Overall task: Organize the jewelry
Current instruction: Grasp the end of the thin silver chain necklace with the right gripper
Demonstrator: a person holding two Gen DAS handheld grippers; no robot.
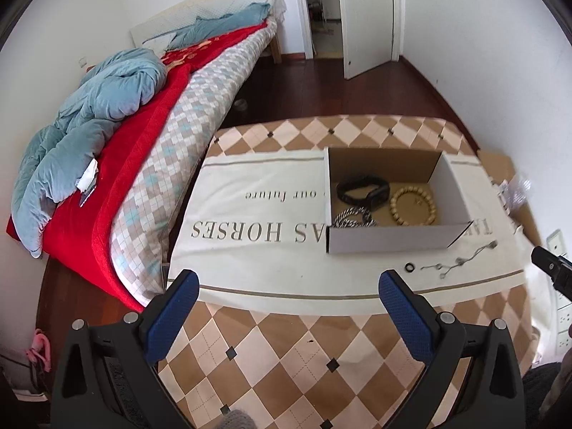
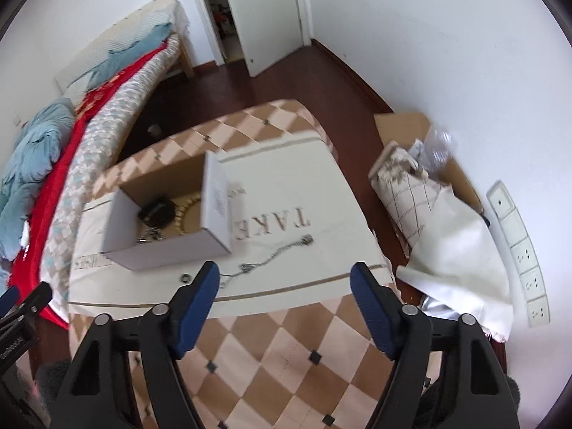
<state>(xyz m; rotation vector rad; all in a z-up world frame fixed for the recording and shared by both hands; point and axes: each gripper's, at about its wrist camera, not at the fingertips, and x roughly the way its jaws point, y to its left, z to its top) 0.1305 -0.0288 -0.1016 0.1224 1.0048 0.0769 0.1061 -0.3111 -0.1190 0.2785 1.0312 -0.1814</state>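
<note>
A white cardboard box (image 1: 386, 241) (image 2: 168, 255) stands on a cream cloth with printed letters. Inside it lie a black watch band (image 1: 363, 187) (image 2: 155, 211), a gold bead bracelet (image 1: 414, 205) (image 2: 186, 207) and a silver chain bracelet (image 1: 352, 220). On the cloth in front of the box lie a small dark ring (image 1: 408, 267) (image 2: 186, 279) and a thin silver chain necklace (image 1: 461, 260) (image 2: 275, 252). My left gripper (image 1: 289, 280) is open above the table's near edge, nothing between its blue pads. My right gripper (image 2: 286, 273) is open too, just short of the necklace, holding nothing.
The cloth (image 1: 250, 250) covers a table with a brown and cream diamond-pattern cover (image 1: 286, 350). A bed with blue and red bedding (image 1: 107, 114) stands left. Cardboard, wrapped rolls and white fabric (image 2: 439, 221) lie on the floor at right, by a power strip (image 2: 518, 246).
</note>
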